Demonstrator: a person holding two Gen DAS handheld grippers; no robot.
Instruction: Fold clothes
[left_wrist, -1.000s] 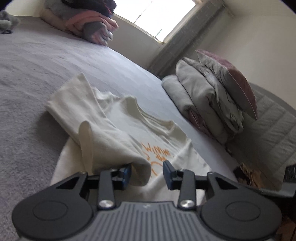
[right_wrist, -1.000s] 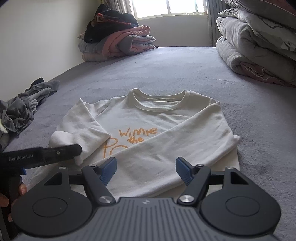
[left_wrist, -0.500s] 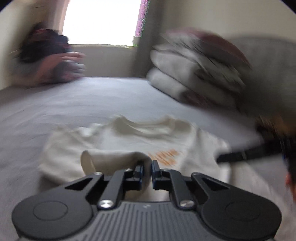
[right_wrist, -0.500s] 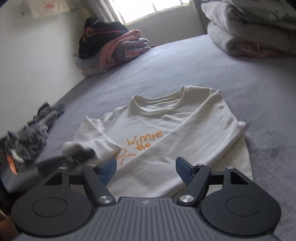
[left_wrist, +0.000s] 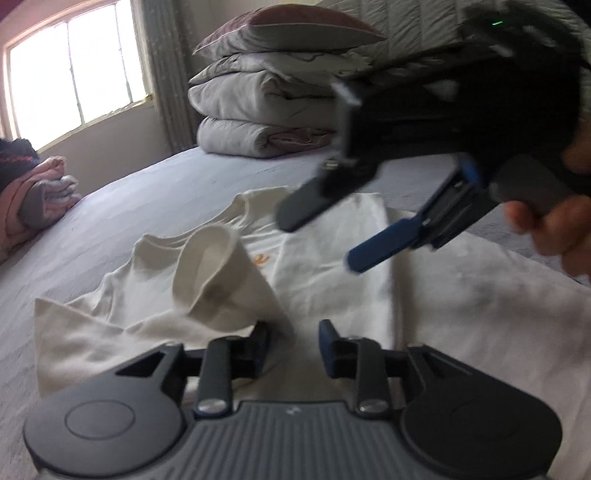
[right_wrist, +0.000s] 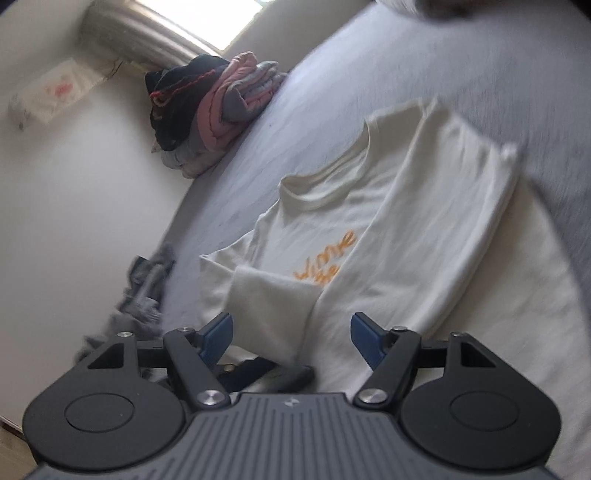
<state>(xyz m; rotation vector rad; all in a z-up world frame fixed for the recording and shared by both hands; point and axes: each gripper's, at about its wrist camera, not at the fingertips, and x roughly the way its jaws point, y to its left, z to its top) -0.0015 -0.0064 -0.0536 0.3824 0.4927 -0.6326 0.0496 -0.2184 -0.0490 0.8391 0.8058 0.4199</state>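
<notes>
A cream sweatshirt (right_wrist: 424, 236) with orange lettering lies face up on the grey bed (right_wrist: 498, 85), its right sleeve folded across the chest. In the left wrist view the left sleeve's cuff (left_wrist: 218, 273) stands bunched on the sweatshirt (left_wrist: 332, 266), just ahead of my left gripper (left_wrist: 293, 341). That gripper is open, with the fabric edge beside its left finger. My right gripper (left_wrist: 321, 242), held by a hand (left_wrist: 554, 229), hovers open above the sweatshirt's right half. In its own view the right gripper (right_wrist: 291, 332) is open over the folded left sleeve (right_wrist: 269, 306).
Folded duvets with a pillow (left_wrist: 266, 110) are stacked at the head of the bed. A pile of pink, grey and dark clothes (right_wrist: 214, 110) sits by the window (left_wrist: 74, 74). A crumpled grey garment (right_wrist: 144, 295) lies at the bed's left edge, by the wall.
My left gripper closed on the left sleeve, carried it over the chest and has now opened. The right gripper swung left and tilted, and now hovers over the sweatshirt.
</notes>
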